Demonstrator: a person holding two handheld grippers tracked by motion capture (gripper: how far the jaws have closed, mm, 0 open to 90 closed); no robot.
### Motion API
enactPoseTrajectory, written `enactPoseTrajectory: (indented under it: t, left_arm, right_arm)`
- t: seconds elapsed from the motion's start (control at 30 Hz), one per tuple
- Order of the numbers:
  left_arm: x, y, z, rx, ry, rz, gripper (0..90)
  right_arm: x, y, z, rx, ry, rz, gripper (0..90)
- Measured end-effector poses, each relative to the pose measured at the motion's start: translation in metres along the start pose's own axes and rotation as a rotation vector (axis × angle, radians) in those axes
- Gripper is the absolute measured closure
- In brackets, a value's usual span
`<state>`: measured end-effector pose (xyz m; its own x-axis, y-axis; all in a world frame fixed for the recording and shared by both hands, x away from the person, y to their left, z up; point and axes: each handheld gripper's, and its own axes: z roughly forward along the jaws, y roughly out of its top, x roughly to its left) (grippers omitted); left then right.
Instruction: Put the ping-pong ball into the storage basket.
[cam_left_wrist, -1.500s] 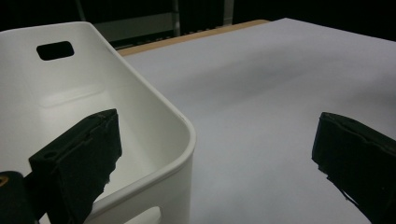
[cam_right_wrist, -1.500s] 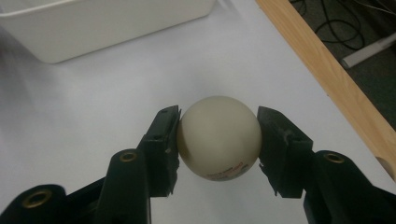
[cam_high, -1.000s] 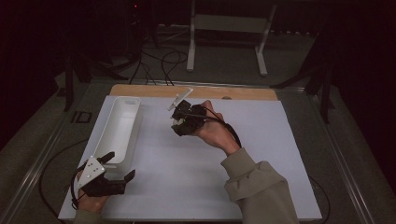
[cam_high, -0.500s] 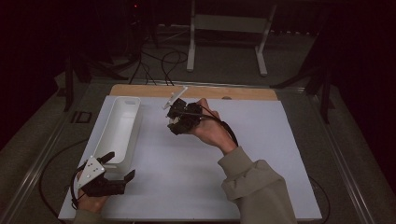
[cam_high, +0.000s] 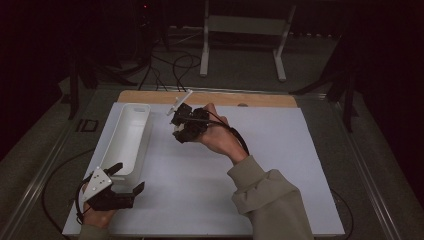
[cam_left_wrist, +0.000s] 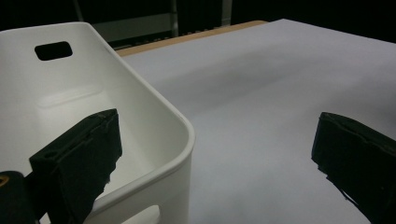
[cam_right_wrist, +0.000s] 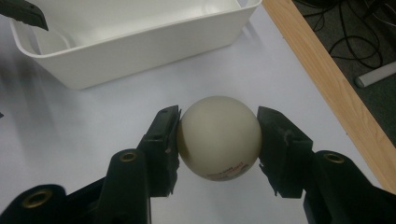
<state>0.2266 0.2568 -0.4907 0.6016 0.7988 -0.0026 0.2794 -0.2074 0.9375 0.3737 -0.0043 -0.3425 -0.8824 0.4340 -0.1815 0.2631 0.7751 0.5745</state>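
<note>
Ball (cam_right_wrist: 219, 136): cream-white, smooth, small red print low on its near side; clamped between the two black jaws of the right claw (cam_right_wrist: 218, 135).

High view. Table (cam_high: 280, 170): white sheet over the top, a strip of bare wood along the far edge. White bin (cam_high: 126, 137): long, rectangular, open-topped, lying along the left side of the table, its length running from near to far. Right claw (cam_high: 183, 126): held above the sheet near the far edge, just right of the bin's far end, in the person's right hand (cam_high: 220, 137); a black cable loops round the wrist. A thin white stick-like part points from the claw toward the far edge; what it is cannot be told. Left claw (cam_high: 126, 180): at the near left corner, jaws spread wide, one tip at the bin's near end, grey plate on top.

Left gripper view. Left claw (cam_left_wrist: 215, 154): jaws far apart, nothing between them. One jaw stands over the bin's (cam_left_wrist: 154, 116) interior, the other over the bare sheet. Bin has a handle slot in its far wall.

Right gripper view. Ball gripped on both sides, above the white sheet. Bin (cam_right_wrist: 140, 42) lies beyond it; wooden edge strip (cam_right_wrist: 327, 79) at the right.
</note>
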Motion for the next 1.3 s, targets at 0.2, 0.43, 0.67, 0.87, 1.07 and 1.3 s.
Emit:
enactPoseTrajectory:
  t: [0.2, 0.43, 0.67, 0.87, 1.07, 1.3]
  left_arm:
    - [0.000, 0.000, 0.000, 0.000, 0.000, -0.001, 2.4]
    - [0.000, 0.000, 0.000, -0.001, 0.000, -0.004, 2.5]
    - [0.000, 0.000, 0.000, 0.000, -0.001, -0.005, 2.5]
    - [0.000, 0.000, 0.000, 0.000, -0.002, -0.005, 2.5]
    - [0.000, 0.000, 0.000, 0.000, -0.002, -0.005, 2.5]
    - [0.000, 0.001, 0.000, 0.003, -0.002, -0.003, 2.5]
  right_arm:
    - [0.002, 0.005, 0.003, 0.000, 0.008, 0.001, 50.4]
    - [0.005, 0.011, 0.007, -0.001, 0.011, 0.002, 50.4]
    - [0.009, 0.016, 0.008, -0.001, 0.018, -0.004, 50.4]
    - [0.014, 0.022, 0.010, -0.001, 0.023, -0.012, 50.4]
    - [0.018, 0.026, 0.013, 0.001, 0.029, -0.014, 50.4]
    - [0.018, 0.029, 0.015, -0.005, 0.030, -0.008, 50.4]
